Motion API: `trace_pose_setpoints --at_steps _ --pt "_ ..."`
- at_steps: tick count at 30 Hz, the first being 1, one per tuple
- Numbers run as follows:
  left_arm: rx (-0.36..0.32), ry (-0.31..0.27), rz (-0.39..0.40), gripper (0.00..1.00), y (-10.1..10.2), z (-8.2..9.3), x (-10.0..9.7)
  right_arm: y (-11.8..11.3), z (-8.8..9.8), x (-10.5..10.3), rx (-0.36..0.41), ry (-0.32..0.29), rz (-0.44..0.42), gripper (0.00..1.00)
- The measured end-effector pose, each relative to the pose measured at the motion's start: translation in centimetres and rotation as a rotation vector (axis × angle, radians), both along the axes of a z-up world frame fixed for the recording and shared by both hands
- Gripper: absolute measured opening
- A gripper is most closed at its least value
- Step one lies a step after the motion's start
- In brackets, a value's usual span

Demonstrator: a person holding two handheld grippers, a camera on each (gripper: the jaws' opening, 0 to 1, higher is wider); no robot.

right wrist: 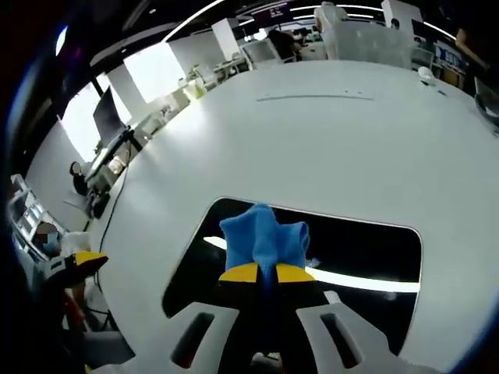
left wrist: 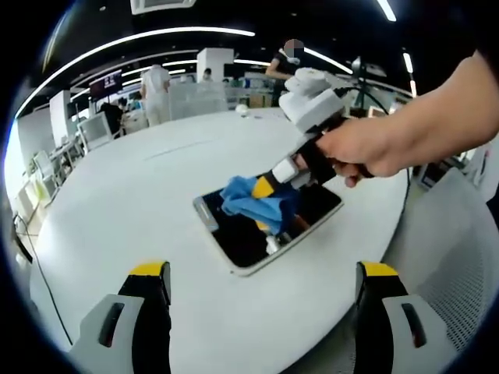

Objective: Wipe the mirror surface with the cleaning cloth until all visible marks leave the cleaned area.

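Note:
A dark rectangular mirror [left wrist: 245,238] with a pale frame lies flat on the white round table [left wrist: 132,202]. A blue cleaning cloth [left wrist: 249,201] rests on it, pinched by my right gripper [left wrist: 269,191], which a hand holds from the right. In the right gripper view the cloth [right wrist: 265,238] bunches up between the yellow-tipped jaws of the right gripper [right wrist: 261,273], over the mirror [right wrist: 359,249]. My left gripper [left wrist: 265,273] hovers in front of the mirror with its jaws wide apart and nothing between them.
The table's near edge [left wrist: 312,354] curves just behind the left jaws. A small white object [left wrist: 242,111] sits at the table's far side. People, desks and partitions stand in the background [left wrist: 156,93]. The other gripper's yellow tip [right wrist: 82,261] shows at the left.

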State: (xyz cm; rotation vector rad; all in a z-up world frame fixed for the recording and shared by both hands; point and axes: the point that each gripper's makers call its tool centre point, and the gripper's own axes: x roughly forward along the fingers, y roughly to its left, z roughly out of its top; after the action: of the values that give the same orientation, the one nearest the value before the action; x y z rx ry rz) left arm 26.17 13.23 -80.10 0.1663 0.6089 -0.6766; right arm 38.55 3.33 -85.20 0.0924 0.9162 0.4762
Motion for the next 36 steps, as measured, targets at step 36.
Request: trace_pose_setpoints --at_steps 36 --pt "0.015 0.000 -0.007 0.99 0.0 -0.1 -0.1 -10.6 -0.1 -1.0 -0.028 -0.022 -0.133 0.00"
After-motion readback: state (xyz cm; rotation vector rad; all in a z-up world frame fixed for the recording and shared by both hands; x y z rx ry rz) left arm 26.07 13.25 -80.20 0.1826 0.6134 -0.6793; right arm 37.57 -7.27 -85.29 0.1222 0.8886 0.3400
